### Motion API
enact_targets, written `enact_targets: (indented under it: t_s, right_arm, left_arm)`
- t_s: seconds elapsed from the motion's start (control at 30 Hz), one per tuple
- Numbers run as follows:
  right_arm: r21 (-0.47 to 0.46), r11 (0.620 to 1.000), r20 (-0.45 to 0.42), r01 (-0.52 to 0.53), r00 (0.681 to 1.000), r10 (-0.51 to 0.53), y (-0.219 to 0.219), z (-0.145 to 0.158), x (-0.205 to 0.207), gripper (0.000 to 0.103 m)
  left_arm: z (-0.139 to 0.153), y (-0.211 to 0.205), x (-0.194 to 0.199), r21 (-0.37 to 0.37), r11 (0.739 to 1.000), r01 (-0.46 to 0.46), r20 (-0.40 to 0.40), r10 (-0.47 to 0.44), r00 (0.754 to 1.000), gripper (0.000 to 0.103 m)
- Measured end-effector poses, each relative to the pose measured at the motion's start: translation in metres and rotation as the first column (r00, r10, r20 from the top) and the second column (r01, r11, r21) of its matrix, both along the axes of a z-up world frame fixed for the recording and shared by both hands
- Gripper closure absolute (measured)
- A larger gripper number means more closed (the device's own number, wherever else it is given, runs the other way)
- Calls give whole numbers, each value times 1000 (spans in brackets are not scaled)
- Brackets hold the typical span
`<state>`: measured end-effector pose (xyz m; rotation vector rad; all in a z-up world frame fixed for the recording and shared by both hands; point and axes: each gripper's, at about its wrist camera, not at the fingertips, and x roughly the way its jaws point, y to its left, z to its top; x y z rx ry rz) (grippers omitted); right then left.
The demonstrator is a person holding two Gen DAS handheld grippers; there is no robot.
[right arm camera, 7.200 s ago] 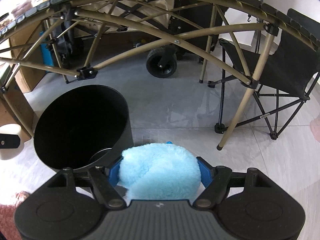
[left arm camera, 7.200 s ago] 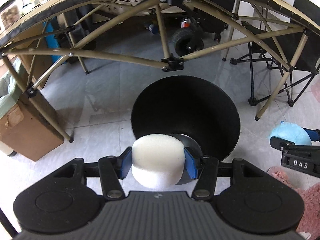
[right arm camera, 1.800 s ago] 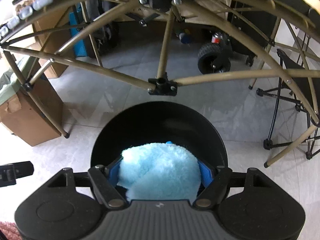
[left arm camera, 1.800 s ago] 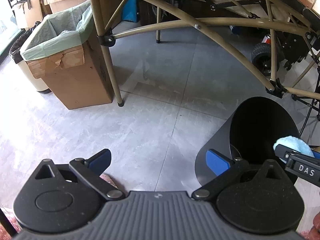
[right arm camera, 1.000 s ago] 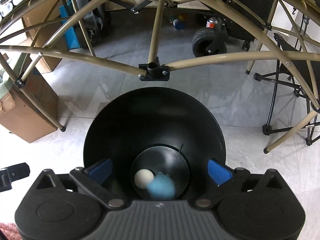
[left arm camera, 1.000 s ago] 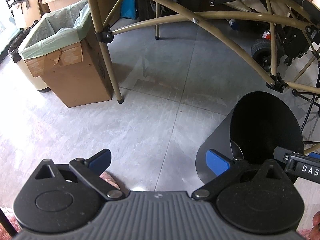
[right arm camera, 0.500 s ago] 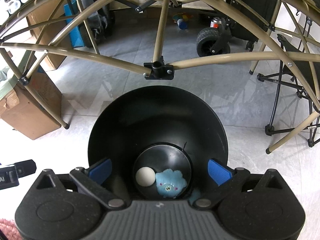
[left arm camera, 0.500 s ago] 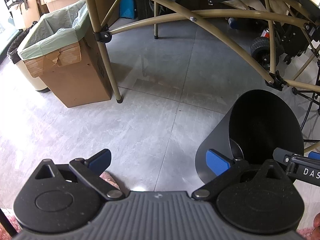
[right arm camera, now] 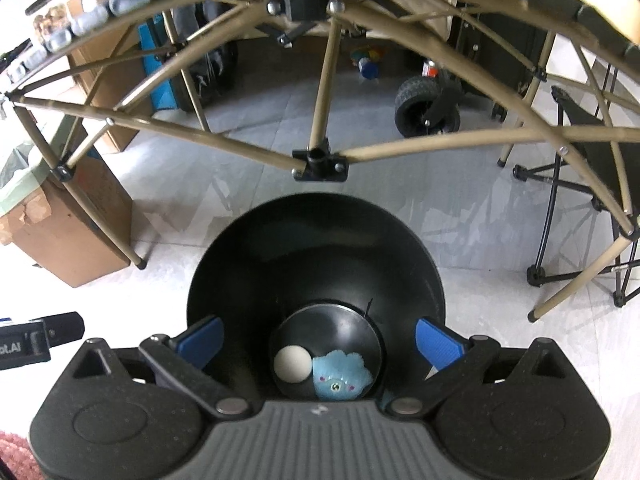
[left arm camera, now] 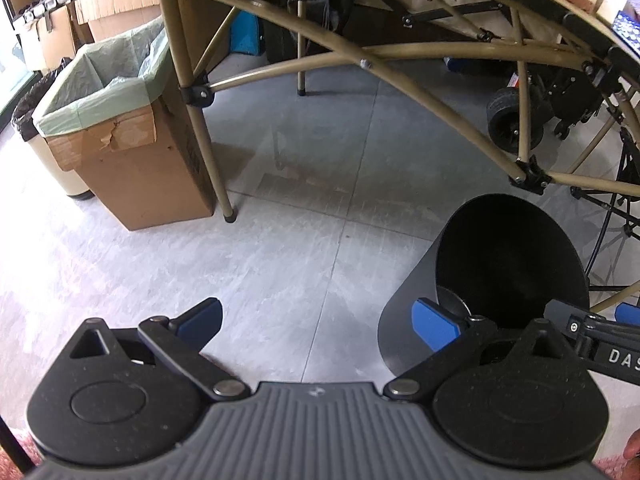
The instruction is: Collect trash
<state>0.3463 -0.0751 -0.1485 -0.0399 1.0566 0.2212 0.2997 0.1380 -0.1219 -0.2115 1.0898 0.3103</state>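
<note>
My right gripper hangs directly over the black bin, pointing down into its mouth. Its jaws stand wide apart and hold nothing; each blue pad sits over the bin's rim on its own side. At the bottom of the bin lie two pieces of trash: a white puff on the left and a blue fuzzy toy with a small face, touching it on the right.

My left gripper is off to the left of the bin, tilted down toward the grey tiled floor. Its jaws are also spread wide and empty. Its right pad overlaps the near wall of the bin in this view; whether it touches I cannot tell. From this side the bin's dark inside shows, but not the trash. The tip of the right gripper pokes in at the right edge, above the bin's rim.

Past the left gripper, a cardboard box lined with a green bag stands on the floor beside a leg of a tan folding table frame. The frame's struts cross just behind the bin. A black folding chair stands to the right, well apart from the bin.
</note>
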Motion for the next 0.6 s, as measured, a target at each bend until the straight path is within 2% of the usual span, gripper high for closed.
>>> enact_targets:
  t_s: [0.37, 0.6]
  right_arm:
    - [62, 998, 123, -7, 992, -1, -18, 44, -17, 0]
    - [99, 995, 238, -28, 971, 3, -30, 77, -27, 0]
  left_arm:
    - [34, -15, -3, 15, 999, 33, 119, -34, 992, 0]
    - [64, -28, -6, 55, 997, 55, 243, -67, 968, 0]
